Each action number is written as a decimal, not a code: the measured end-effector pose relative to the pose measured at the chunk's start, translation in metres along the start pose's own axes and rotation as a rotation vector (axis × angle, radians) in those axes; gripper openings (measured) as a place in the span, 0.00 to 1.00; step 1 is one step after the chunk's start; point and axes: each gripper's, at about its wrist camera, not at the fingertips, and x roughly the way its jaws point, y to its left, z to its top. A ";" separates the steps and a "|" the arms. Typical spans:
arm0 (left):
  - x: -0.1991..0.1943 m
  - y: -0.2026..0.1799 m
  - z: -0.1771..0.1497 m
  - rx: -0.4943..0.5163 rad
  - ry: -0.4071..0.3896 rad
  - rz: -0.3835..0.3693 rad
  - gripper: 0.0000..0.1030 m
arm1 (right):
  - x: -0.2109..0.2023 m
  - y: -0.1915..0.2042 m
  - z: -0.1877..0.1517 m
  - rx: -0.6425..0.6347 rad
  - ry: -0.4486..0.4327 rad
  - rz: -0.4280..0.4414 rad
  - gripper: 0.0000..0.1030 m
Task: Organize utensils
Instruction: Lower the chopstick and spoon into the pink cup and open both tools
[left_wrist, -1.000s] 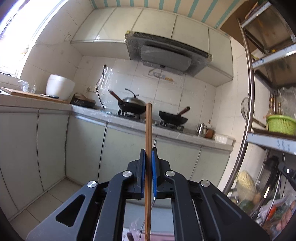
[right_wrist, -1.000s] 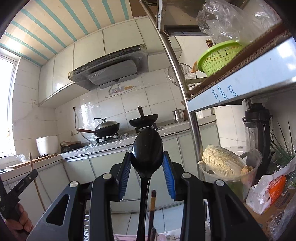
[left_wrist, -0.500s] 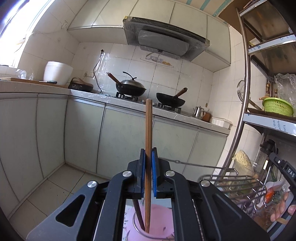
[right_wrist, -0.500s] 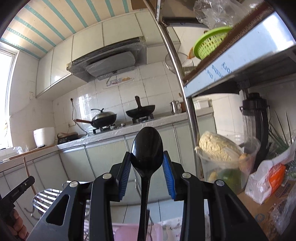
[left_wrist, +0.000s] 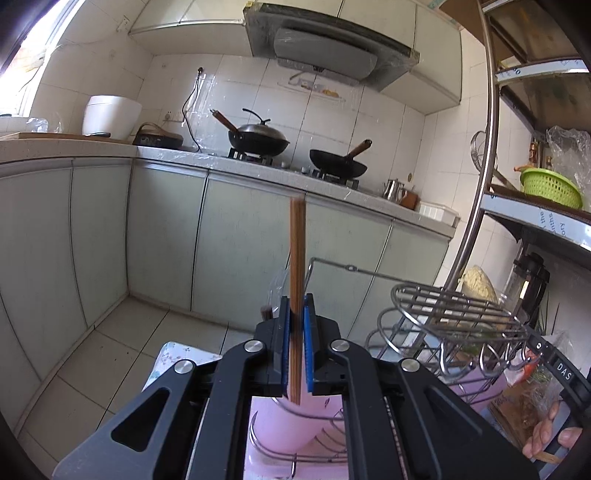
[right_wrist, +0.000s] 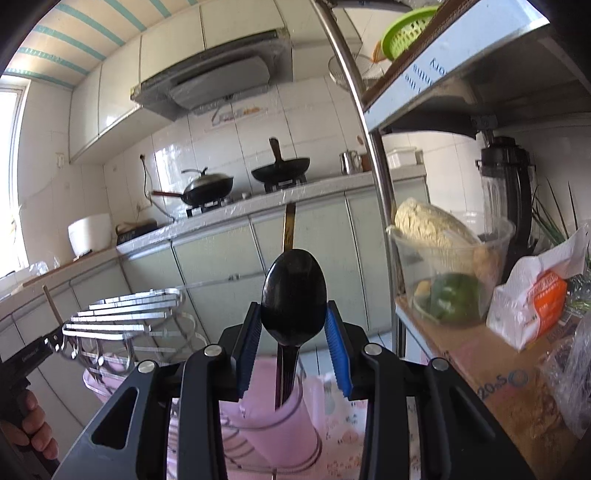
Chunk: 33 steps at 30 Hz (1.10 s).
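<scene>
- The left hand-held gripper (left_wrist: 297, 354) was clenched on a pair of brown wooden chopsticks (left_wrist: 297, 266), its blue pads pressed against them from both sides.
- The chopsticks stood upright, their lower ends reaching down into the pink utensil cup (left_wrist: 291, 421) directly below the jaws.
- The right hand-held gripper (right_wrist: 293, 350) held a black spoon (right_wrist: 293, 291) bowl-up between its blue pads; both pads met the sides of the bowl.
- The spoon's handle ran straight down into the pink utensil cup (right_wrist: 277, 432), which sat in a wire ring at the edge of the pink dish rack (right_wrist: 107, 369).
- Another utensil's dark-and-tan handle (right_wrist: 289, 229) rose behind the spoon's bowl.
- The steel wire rack (left_wrist: 454, 314) stood just right of the cup in the left view.
- A floral cloth (left_wrist: 173, 356) covered the table under the rack.
- Behind, two woks (left_wrist: 258, 138) sat on the stove, and a metal shelf (left_wrist: 535, 225) carried a green basket (left_wrist: 550, 186).
- A person's fingers (right_wrist: 26, 435) gripped the other handle at the lower left of the right view.
</scene>
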 end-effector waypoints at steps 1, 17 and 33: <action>0.000 0.000 0.000 0.001 0.009 0.001 0.06 | 0.001 0.000 -0.001 0.002 0.012 0.003 0.35; -0.032 0.005 0.001 -0.017 0.061 -0.014 0.32 | -0.021 -0.007 -0.013 0.060 0.132 0.020 0.45; -0.068 0.001 -0.035 0.031 0.231 -0.045 0.32 | -0.059 0.009 -0.048 0.038 0.261 0.037 0.45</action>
